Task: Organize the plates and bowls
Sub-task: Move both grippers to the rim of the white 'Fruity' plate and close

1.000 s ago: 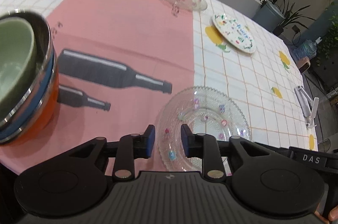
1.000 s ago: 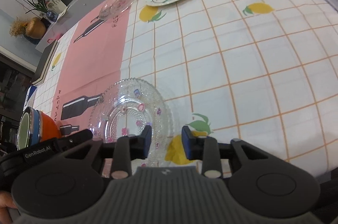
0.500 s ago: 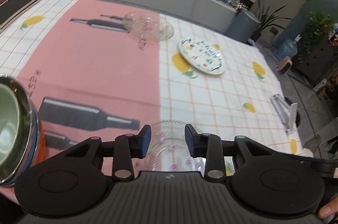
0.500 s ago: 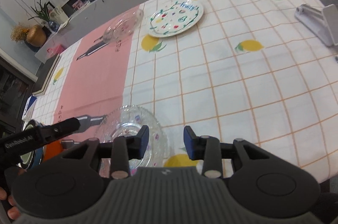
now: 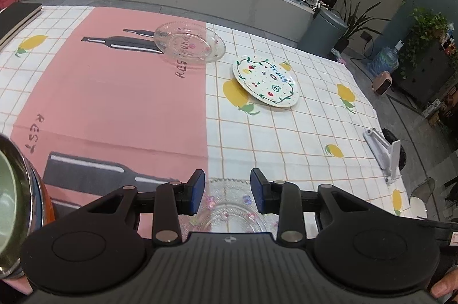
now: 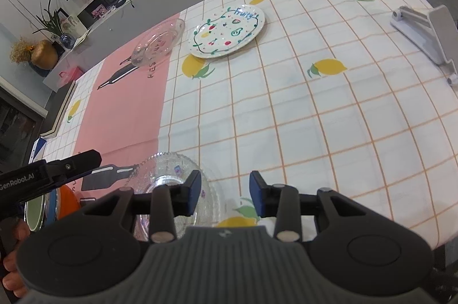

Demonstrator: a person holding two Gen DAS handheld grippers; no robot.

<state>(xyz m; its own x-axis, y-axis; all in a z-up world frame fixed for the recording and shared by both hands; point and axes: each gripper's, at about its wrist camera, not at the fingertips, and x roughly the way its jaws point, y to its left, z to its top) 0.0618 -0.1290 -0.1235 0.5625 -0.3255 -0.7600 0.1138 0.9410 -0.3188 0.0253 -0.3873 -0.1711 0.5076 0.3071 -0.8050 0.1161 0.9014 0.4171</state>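
A clear glass plate with small coloured flowers (image 5: 229, 208) lies at the near table edge, just under my left gripper (image 5: 227, 193), which is open and empty above it. It also shows in the right wrist view (image 6: 171, 178), left of my right gripper (image 6: 224, 193), also open and empty. A second clear glass plate (image 5: 189, 41) (image 6: 159, 41) lies at the far side. A white "Fruity" plate (image 5: 266, 80) (image 6: 229, 30) lies to its right. A stack of bowls, green inside steel, blue and orange (image 5: 14, 206) (image 6: 48, 206), stands at the near left.
A white folding stand (image 5: 385, 150) (image 6: 426, 36) lies at the table's right edge. A dark book or board (image 5: 15, 17) sits at the far left corner. The left gripper's body (image 6: 48, 175) reaches into the right wrist view at the left.
Both grippers have lifted and drawn back from the near glass plate, tilting up so the far plates show. The jaws of both have opened wider.
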